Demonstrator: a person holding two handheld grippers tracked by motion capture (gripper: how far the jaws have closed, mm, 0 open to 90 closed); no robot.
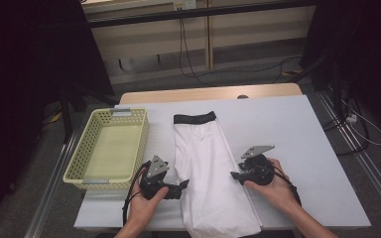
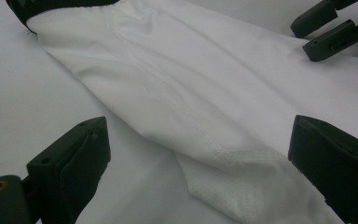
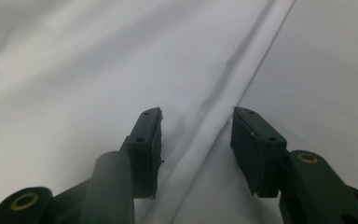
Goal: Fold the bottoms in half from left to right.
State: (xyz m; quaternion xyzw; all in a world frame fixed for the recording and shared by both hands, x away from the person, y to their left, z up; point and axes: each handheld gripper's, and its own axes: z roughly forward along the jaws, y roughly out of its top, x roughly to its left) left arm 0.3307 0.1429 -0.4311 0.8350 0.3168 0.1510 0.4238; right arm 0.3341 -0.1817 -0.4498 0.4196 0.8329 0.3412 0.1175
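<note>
While the white shorts [image 1: 206,168] are lying flat just right of the yellow basket [image 1: 110,148], both edges are being straddled by parted, empty tongs: left tongs [image 1: 184,184] wide, right tongs [image 1: 234,175] narrower. Only one fabric layer is likely being caught, so the fold risks skewing.

Both forearms come in from six o'clock in the high view. The left hand [image 1: 141,201] grips the left gripper [image 1: 182,186], which points toward three o'clock with its fingers [image 2: 77,154] spread wide apart. The right hand [image 1: 273,186] holds the right gripper [image 1: 234,175] aimed toward nine o'clock, its fingers [image 3: 147,144] parted by a narrower gap. The two grippers face each other.
</note>
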